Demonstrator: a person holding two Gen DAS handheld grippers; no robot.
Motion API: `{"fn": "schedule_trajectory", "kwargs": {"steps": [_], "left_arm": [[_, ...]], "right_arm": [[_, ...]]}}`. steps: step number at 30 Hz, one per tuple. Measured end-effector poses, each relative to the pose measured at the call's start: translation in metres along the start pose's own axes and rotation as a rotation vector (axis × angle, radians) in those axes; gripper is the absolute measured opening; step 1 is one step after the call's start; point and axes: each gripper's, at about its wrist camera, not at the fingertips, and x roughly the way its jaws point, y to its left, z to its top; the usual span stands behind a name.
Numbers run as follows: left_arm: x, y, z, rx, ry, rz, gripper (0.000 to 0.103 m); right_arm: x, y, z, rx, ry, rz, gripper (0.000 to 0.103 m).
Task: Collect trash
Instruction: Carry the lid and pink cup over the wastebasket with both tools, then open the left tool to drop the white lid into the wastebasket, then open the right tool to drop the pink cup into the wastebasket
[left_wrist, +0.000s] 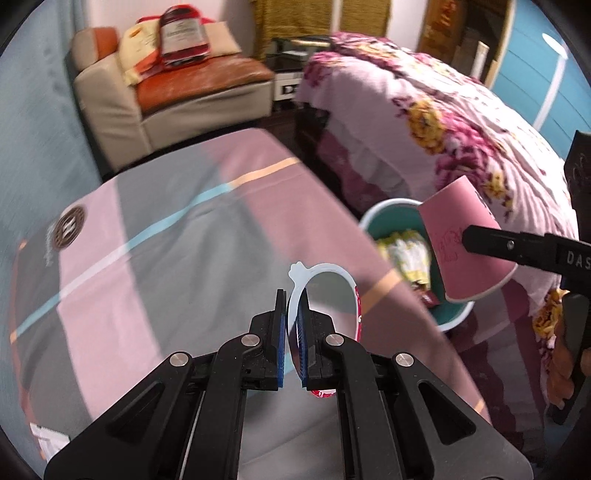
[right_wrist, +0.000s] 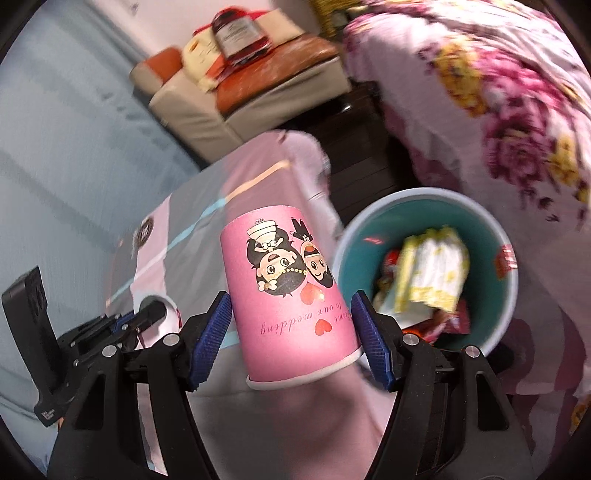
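Observation:
My left gripper (left_wrist: 293, 314) is shut on the rim of a crushed paper cup (left_wrist: 325, 295), white inside and red-patterned outside, held above the striped sheet. My right gripper (right_wrist: 291, 325) is shut on a pink paper cup (right_wrist: 291, 295) with a cartoon wedding couple, held upside down. In the left wrist view that pink cup (left_wrist: 465, 243) hangs over the edge of the teal bin (left_wrist: 384, 221). In the right wrist view the bin (right_wrist: 388, 218) stands just right of the cup, and the left gripper (right_wrist: 155, 308) shows at the lower left with its cup (right_wrist: 171, 310).
The bin holds yellow-and-white wrappers (right_wrist: 432, 269) and red packets. A pink, grey and blue striped sheet (left_wrist: 166, 240) covers the surface on the left. A floral quilt (left_wrist: 461, 129) rises on the right. A beige armchair (left_wrist: 166, 92) with bags stands at the back.

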Motion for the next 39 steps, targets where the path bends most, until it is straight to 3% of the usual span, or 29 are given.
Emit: {"fn": "schedule_trajectory", "kwargs": {"steps": [14, 25, 28, 30, 33, 39], "left_arm": [[0.046, -0.099, 0.036, 0.144, 0.039, -0.091, 0.006], [0.073, -0.119, 0.047, 0.15, 0.077, -0.131, 0.009], [0.08, -0.117, 0.047, 0.138, 0.092, -0.133, 0.023], [0.081, -0.114, 0.046, 0.129, 0.087, -0.125, 0.061], [0.076, -0.109, 0.045, 0.114, 0.061, -0.109, 0.087], [0.071, -0.096, 0.042, 0.079, 0.07, -0.1, 0.094]], "right_arm": [[-0.035, -0.095, 0.006, 0.146, -0.058, -0.055, 0.064], [-0.027, -0.113, 0.013, 0.165, -0.042, -0.078, 0.064], [-0.023, -0.113, 0.014, 0.161, -0.036, -0.089, 0.064], [-0.022, -0.112, 0.015, 0.162, -0.033, -0.091, 0.064], [-0.019, -0.113, 0.015, 0.162, -0.028, -0.098, 0.064], [-0.015, -0.108, 0.016, 0.151, -0.02, -0.122, 0.064]]}}
